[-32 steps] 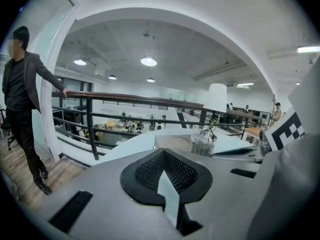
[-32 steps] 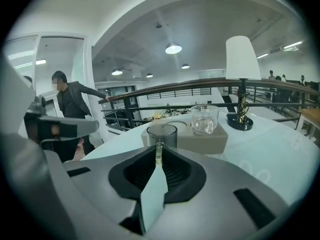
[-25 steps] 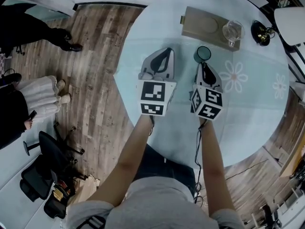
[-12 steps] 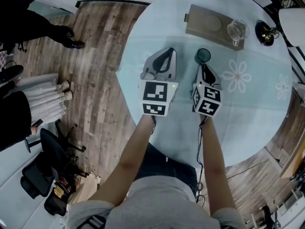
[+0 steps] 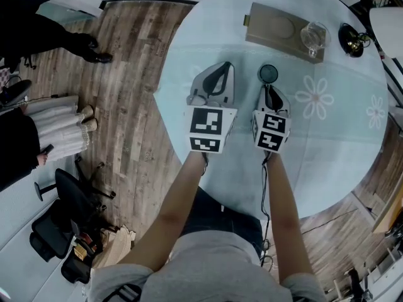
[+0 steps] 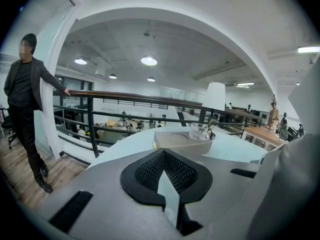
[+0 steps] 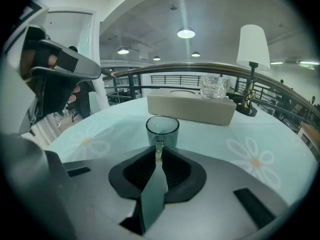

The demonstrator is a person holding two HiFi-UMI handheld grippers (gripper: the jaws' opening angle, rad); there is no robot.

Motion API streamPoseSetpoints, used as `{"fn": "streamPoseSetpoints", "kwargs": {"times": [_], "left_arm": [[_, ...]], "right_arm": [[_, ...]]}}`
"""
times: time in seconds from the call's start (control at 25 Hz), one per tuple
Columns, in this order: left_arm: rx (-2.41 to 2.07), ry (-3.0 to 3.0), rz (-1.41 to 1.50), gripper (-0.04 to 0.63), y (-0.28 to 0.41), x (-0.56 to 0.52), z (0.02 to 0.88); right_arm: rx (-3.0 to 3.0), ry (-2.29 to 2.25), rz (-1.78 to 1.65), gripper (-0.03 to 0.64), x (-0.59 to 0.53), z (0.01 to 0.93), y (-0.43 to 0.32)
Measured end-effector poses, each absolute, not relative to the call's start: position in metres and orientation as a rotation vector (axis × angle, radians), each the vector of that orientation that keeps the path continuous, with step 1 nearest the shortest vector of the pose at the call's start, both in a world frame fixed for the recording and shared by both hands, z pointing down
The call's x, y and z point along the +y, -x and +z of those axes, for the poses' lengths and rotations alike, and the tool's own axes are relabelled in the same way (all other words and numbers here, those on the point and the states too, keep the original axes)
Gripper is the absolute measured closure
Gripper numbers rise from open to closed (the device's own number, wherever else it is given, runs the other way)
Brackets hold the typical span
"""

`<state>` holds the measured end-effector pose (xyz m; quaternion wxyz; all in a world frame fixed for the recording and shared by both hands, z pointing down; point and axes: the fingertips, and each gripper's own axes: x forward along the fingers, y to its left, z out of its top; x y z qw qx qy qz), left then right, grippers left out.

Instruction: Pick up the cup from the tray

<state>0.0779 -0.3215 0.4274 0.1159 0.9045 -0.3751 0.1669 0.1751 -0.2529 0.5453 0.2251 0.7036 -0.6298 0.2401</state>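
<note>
A dark teal glass cup stands upright on the pale round table, a short way in front of the beige tray. My right gripper is shut on the cup's handle, and the cup sits just beyond the jaw tips. Whether its base touches the tablecloth I cannot tell. A clear glass stands on the tray's right end. My left gripper is shut with nothing in it, level with the right one and to its left; its closed tips point toward the tray.
A lamp with a dark base and white shade stands right of the tray. The table's left edge drops to a wooden floor, where people stand and an office chair sits. A railing runs behind the table.
My right gripper and the cup have drawn slightly back from the tray. The left gripper has hardly moved. The people on the left have shifted.
</note>
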Motion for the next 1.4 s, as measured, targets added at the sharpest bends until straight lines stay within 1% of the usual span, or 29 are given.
{"fn": "streamPoseSetpoints", "kwargs": {"times": [0.24,0.28,0.32,0.8,1.04,1.32,1.4], "left_arm": [[-1.088,-2.647,0.467,0.588,-0.078,-0.318,0.426],[-1.088,-2.644,0.460,0.588,-0.077,-0.318,0.425],[-1.088,-2.638,0.454,0.588,-0.077,-0.318,0.425],[-1.075,-2.646,0.406,0.588,-0.083,-0.322,0.414],[-1.065,-2.682,0.410,0.588,-0.095,-0.331,0.406],[-0.893,-2.735,0.373,0.587,-0.124,-0.342,0.391],[-0.816,-2.754,0.377,0.561,-0.137,-0.348,0.387]], "right_arm": [[-1.798,-1.974,0.725,0.573,-0.255,0.542,-0.172],[-1.821,-1.990,0.745,0.511,-0.255,0.540,-0.172],[-1.837,-2.002,0.757,0.494,-0.255,0.537,-0.172],[-1.831,-2.190,0.748,0.489,-0.251,0.495,-0.198],[-1.779,-2.300,0.706,0.489,-0.251,0.471,-0.233],[-1.713,-2.344,0.636,0.489,-0.268,0.451,-0.280],[-1.687,-2.328,0.631,0.489,-0.277,0.451,-0.291]]}}
